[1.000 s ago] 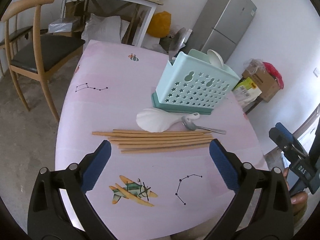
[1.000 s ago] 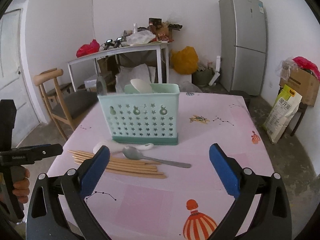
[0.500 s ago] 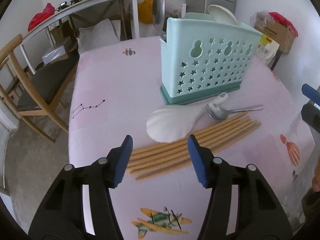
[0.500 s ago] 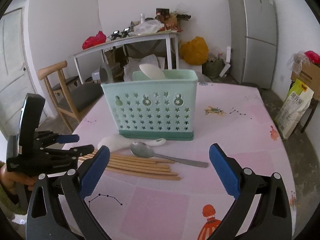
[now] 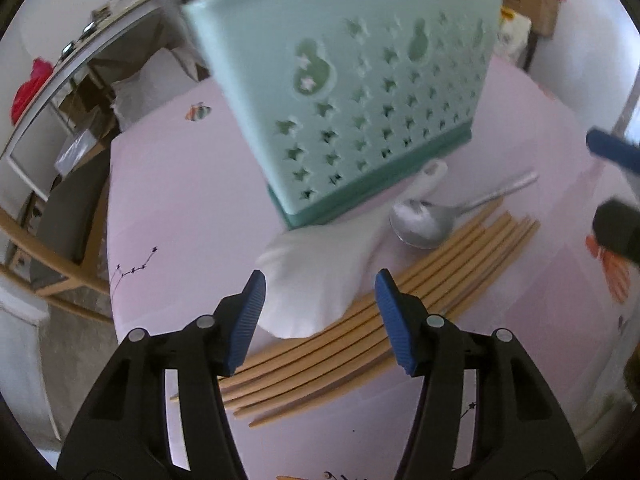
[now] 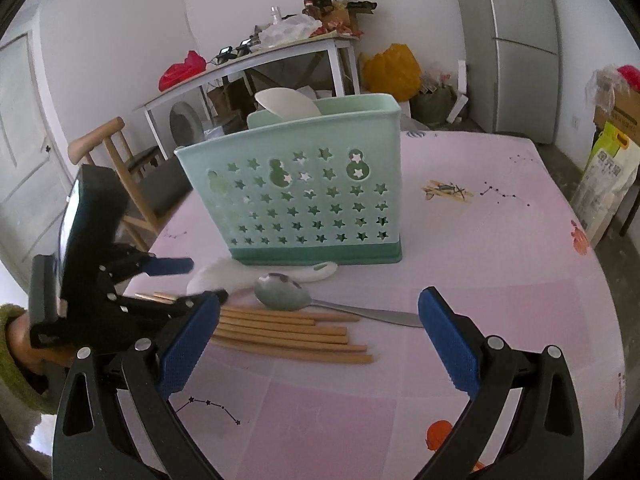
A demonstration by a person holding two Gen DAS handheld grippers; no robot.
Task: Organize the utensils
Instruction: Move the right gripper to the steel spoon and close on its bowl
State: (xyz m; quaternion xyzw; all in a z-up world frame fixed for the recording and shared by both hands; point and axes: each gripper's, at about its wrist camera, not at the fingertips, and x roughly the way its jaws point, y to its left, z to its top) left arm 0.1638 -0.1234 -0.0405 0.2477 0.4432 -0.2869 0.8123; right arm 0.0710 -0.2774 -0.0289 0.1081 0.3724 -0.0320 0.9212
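A mint-green utensil holder (image 6: 304,196) with star-shaped holes stood upright on the pink tablecloth (image 6: 500,264), and everything else lay in relation to it. A white spoon head (image 6: 286,105) stuck up above its rim. Right against the foot of its front wall lay a white rice paddle (image 5: 320,276), its handle running along the base. Just in front of that lay a metal spoon (image 6: 288,296), bowl up, with its handle pointing away to the right in the right wrist view. A row of wooden chopsticks (image 6: 288,330) lay side by side, a little farther from the holder than the spoon, touching the paddle's edge.

The left gripper (image 5: 318,312) hung over the broad end of the paddle, its jaws about half open, one blue pad on either side of the paddle's head; whether they pressed on it could not be told. The right gripper (image 6: 320,340) stood wide open with nothing between its pads, in front of the holder and over the chopsticks' near ends.
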